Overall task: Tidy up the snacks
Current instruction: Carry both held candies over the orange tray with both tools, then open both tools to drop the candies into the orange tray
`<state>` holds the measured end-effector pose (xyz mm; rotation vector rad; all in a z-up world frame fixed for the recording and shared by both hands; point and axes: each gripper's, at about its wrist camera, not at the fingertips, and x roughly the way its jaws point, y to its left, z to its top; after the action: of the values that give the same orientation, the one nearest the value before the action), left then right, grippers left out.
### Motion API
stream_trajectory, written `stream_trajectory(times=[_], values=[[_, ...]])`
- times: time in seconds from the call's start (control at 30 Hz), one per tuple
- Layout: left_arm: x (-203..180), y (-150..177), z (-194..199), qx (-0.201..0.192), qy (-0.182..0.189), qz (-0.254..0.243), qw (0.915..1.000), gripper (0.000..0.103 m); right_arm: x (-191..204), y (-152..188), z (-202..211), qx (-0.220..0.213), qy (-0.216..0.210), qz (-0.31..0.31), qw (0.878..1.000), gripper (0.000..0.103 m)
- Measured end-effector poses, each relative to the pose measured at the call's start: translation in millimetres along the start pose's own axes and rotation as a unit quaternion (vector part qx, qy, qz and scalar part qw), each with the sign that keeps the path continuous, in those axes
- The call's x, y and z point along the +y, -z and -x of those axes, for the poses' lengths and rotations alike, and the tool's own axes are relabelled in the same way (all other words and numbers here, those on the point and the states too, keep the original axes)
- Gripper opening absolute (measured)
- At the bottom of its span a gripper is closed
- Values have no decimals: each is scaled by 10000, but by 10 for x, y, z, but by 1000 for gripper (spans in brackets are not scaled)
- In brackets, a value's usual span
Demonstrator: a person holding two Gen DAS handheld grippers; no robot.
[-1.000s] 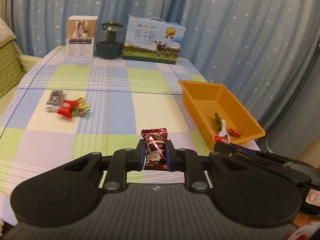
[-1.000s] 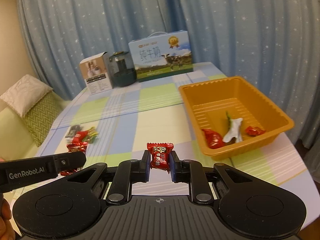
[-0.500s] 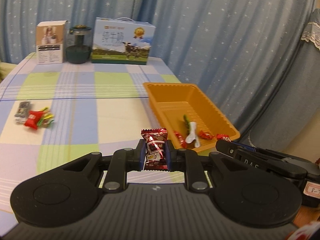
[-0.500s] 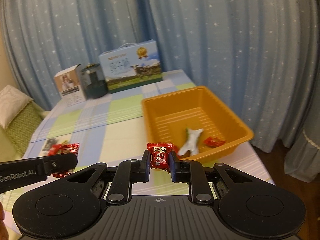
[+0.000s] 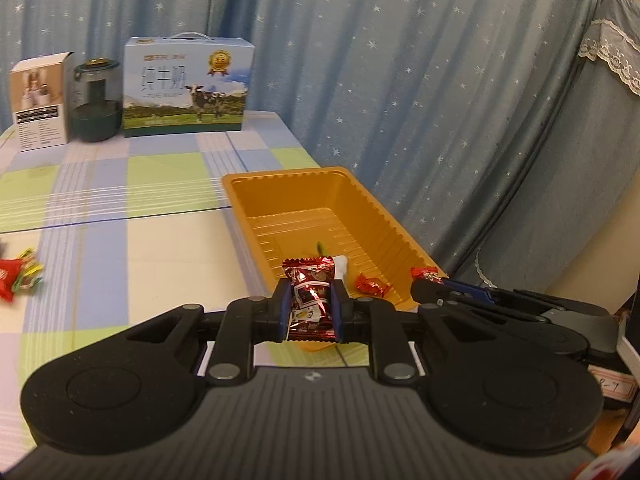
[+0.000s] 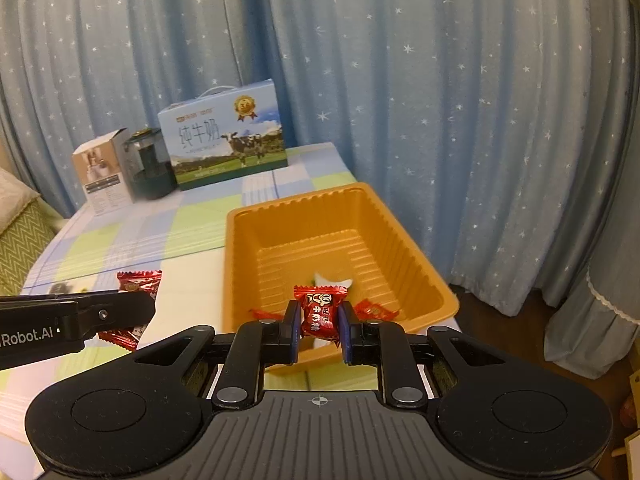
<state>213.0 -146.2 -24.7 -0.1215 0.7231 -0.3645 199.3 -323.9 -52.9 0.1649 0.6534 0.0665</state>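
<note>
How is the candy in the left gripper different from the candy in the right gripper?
The dark red snack in the left gripper is a longer, shiny maroon packet; the bright red candy in the right gripper is shorter, with white print. The dark one stands upright; the bright one tilts slightly. Both are pinched between shut jaws near the orange tray.

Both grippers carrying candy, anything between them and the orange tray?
Nothing visible. The left gripper holds a dark red candy, the right gripper a red candy; both sit near the tray's near rim. The tray is open-topped, with a few snacks at its near end.
</note>
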Motion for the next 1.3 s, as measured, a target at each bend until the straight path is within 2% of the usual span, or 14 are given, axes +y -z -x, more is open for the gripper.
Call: stream_trajectory(times=[0.3, 0.63, 0.8, 0.9, 0.93, 1.0, 1.3], values=[[-44, -117, -407, 154, 102, -73, 9998, 18, -154, -107, -283, 60, 23, 92, 9999, 20], [-3, -304, -851, 258, 115, -208, 9994, 18, -446, -390, -594, 68, -47, -263, 9996, 20], [-47, -333, -1062, 322, 165, -294, 9989, 18, -486, -411, -691, 128, -33, -273, 9995, 20], [-31, -348, -1169, 374, 191, -173, 9990, 21, -501, -401, -722, 166, -22, -291, 9994, 20], [-24, -352, -1190, 386, 169, -138, 9990, 28, -506, -395, -728, 177, -19, -294, 9994, 20], [1, -354, -1188, 381, 165, -97, 9991, 34, -520, -384, -730, 189, -15, -304, 9994, 20], [176, -276, -998, 325, 31, 17, 9995, 34, -528, -388, -732, 224, -130, -427, 9988, 20]])
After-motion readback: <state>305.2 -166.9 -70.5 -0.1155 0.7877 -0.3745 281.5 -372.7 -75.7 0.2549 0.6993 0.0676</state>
